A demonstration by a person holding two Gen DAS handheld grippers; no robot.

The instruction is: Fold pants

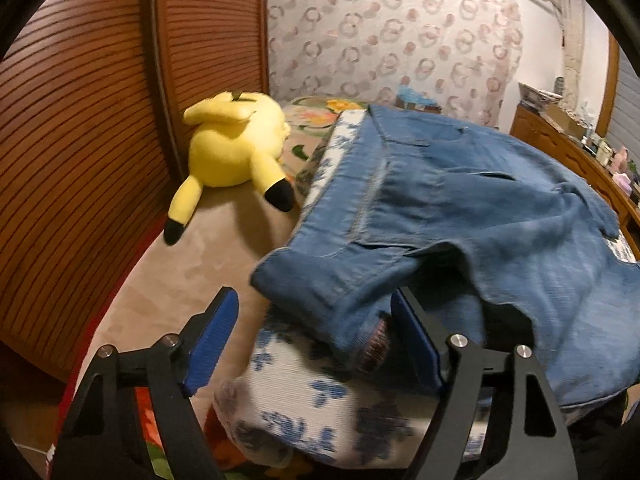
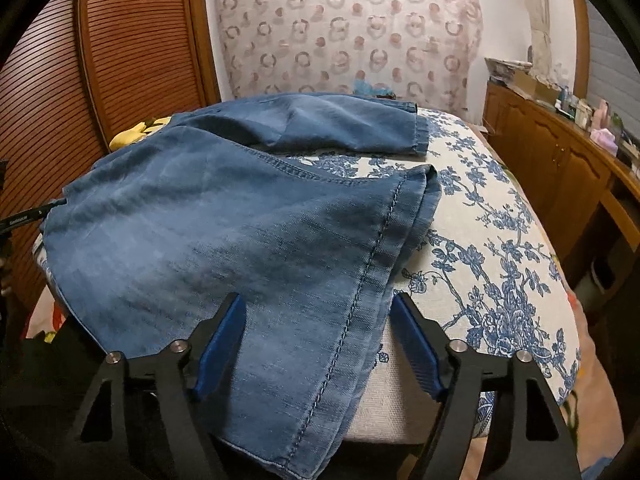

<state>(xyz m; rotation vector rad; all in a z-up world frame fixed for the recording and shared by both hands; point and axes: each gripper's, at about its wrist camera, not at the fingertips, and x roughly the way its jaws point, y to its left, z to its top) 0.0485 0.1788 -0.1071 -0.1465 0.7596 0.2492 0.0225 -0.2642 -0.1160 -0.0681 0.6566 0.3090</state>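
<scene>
Blue denim pants point(image 1: 460, 200) lie spread over a white cushion with a blue flower print point(image 1: 304, 400). In the left wrist view a corner of the waistband hangs over the cushion's near edge, between the fingers of my left gripper point(image 1: 314, 312). Its jaws stand wide, and the left pad is clear of the cloth. In the right wrist view the pants point(image 2: 220, 220) lie with one leg folded back at the far side. The hem of the near leg runs between the fingers of my right gripper point(image 2: 318, 316), which stands open over the cushion point(image 2: 500, 260).
A yellow plush toy point(image 1: 236, 148) lies on the beige bedcover point(image 1: 180, 272) left of the cushion. Slatted wooden wardrobe doors point(image 1: 80, 120) stand at the left. A wooden sideboard point(image 2: 560, 152) crowded with small items runs along the right.
</scene>
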